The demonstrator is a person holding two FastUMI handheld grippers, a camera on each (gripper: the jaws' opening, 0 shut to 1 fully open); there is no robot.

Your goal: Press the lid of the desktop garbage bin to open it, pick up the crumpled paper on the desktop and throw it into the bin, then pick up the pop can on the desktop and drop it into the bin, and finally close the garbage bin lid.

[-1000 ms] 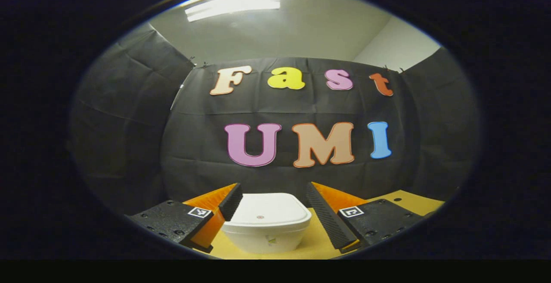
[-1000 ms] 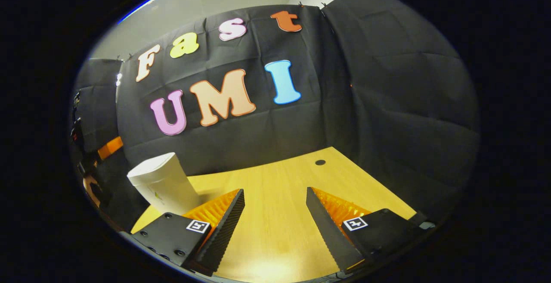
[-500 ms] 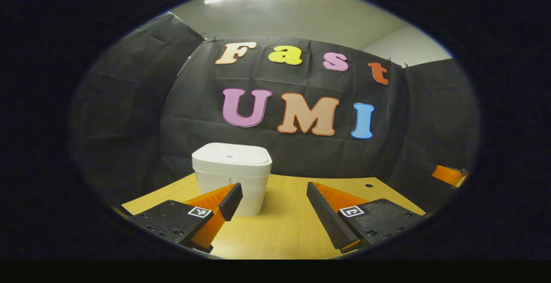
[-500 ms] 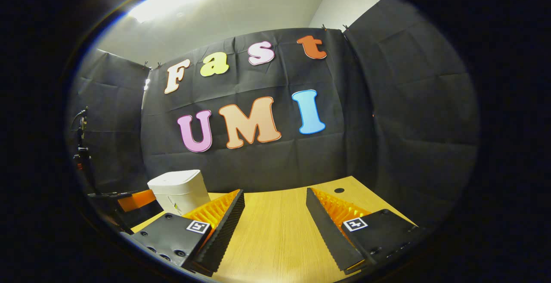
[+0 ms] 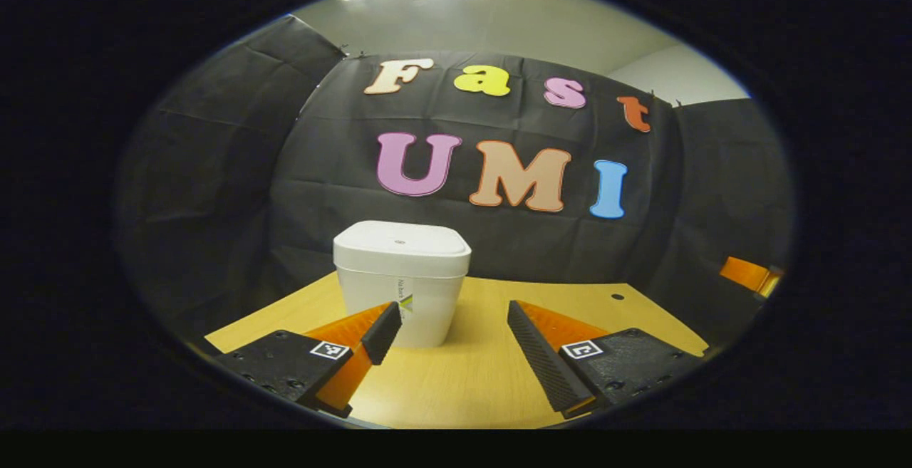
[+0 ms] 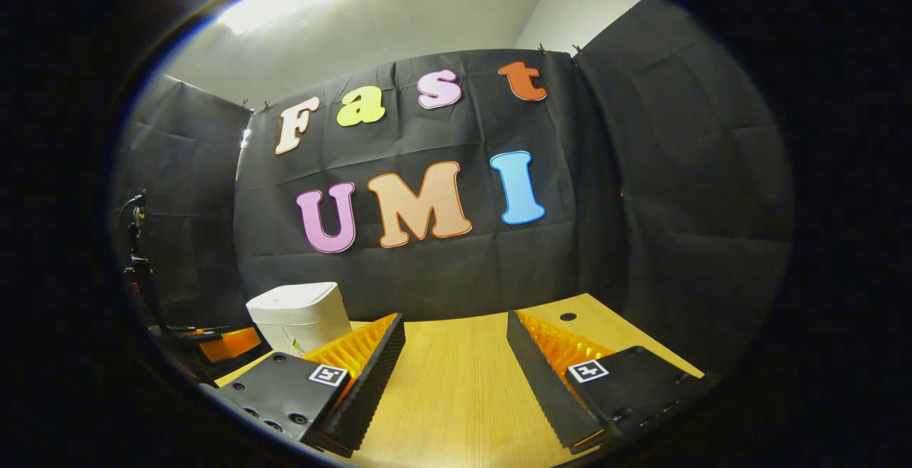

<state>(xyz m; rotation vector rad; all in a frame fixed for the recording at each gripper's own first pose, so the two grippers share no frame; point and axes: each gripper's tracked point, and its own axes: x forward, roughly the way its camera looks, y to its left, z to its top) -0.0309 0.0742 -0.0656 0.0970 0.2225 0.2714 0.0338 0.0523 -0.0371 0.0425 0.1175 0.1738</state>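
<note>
Left claw (image 5: 447,325) has backed off and dropped lower versus a second ago: then it sat close over the bin's lid, now the whole bin (image 5: 399,290) stands upright on the desk (image 5: 491,375), far-left of the spread fingers. Lid (image 5: 401,238) down, closed. Right claw (image 6: 456,340) also spread, empty, levelled out from its earlier tilt; the bin is far left there. Likely task finished, both claws retreating.

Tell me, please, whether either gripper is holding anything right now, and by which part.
Nothing is held. The left gripper and the right gripper are both open and empty above the wooden table.
</note>
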